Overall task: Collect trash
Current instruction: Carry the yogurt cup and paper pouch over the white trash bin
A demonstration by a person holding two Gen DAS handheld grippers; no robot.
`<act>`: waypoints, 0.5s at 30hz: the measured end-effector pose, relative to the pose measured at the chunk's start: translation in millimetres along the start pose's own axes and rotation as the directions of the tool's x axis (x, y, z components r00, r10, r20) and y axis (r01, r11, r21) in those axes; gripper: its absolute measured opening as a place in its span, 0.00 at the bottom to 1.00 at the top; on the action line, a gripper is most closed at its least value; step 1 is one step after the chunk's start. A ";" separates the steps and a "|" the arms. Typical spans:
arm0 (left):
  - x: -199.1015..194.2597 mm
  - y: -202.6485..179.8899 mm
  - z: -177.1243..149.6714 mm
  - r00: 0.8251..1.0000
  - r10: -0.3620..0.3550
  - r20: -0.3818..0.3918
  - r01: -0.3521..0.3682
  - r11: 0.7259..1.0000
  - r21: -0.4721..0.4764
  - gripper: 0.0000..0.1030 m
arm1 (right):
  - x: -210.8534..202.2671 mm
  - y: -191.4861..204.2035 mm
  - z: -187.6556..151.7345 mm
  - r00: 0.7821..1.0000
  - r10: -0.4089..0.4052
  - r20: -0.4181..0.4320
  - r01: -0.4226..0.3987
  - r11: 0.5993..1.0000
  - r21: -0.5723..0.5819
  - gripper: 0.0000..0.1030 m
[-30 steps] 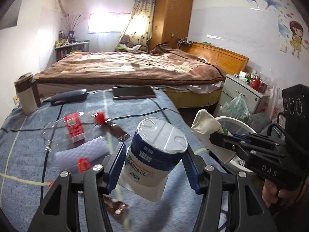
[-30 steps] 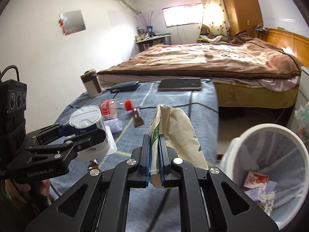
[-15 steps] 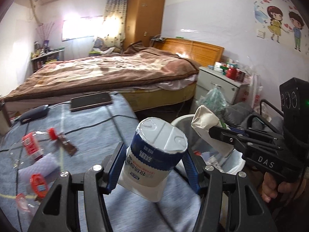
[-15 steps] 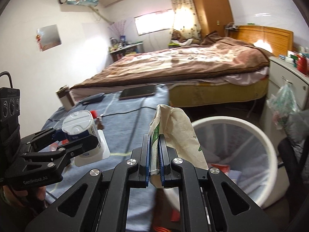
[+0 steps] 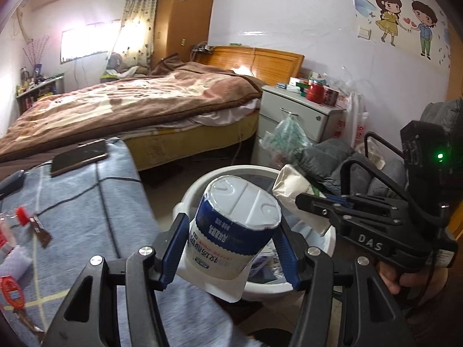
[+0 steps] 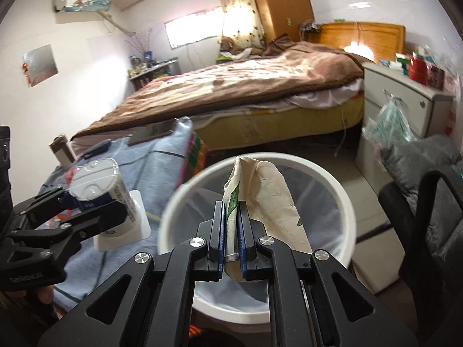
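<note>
Right gripper (image 6: pixel 231 232) clenched on crumpled paper bag (image 6: pixel 260 193) above the white bin (image 6: pixel 344 202); left gripper (image 5: pixel 228 248) grasps the cup (image 5: pixel 234 225) nearer the bin's rim by the blue blanket (image 5: pixel 86 211): released here, cup may clip rim and fall outside.

You get daylight from the window (image 5: pixel 86 40), blown out to white in both views, with the curtain (image 6: pixel 240 20) glowing beside it. Glare sits on the headboard (image 6: pixel 358 47). Fisheye bends the walls, corners go black, and the right view's nightstand (image 6: pixel 405 98) smears with motion blur.
</note>
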State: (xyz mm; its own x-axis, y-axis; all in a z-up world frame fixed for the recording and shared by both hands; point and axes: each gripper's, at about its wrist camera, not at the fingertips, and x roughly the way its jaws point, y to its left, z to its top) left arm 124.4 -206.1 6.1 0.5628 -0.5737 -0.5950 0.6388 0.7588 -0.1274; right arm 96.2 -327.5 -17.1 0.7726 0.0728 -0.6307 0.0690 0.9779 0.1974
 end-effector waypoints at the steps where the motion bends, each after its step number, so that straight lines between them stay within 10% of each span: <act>1: 3.0 -3.2 0.8 1.000 -0.003 -0.004 0.003 1.000 0.004 0.59 | 2.4 -4.5 -1.1 1.000 -0.011 -0.010 0.011 1.000 0.007 0.10; 15: 44.4 -28.7 0.4 0.995 -0.047 -0.089 0.049 0.999 0.023 0.59 | 18.0 -42.8 -7.1 0.992 -0.077 -0.097 0.081 0.996 0.040 0.12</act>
State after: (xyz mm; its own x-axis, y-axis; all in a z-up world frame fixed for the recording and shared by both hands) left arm 131.3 -253.5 -16.4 0.4835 -0.5787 -0.6567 0.6774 0.7226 -0.1381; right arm 102.7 -366.7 -42.2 0.7000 0.0159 -0.7140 0.1568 0.9719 0.1754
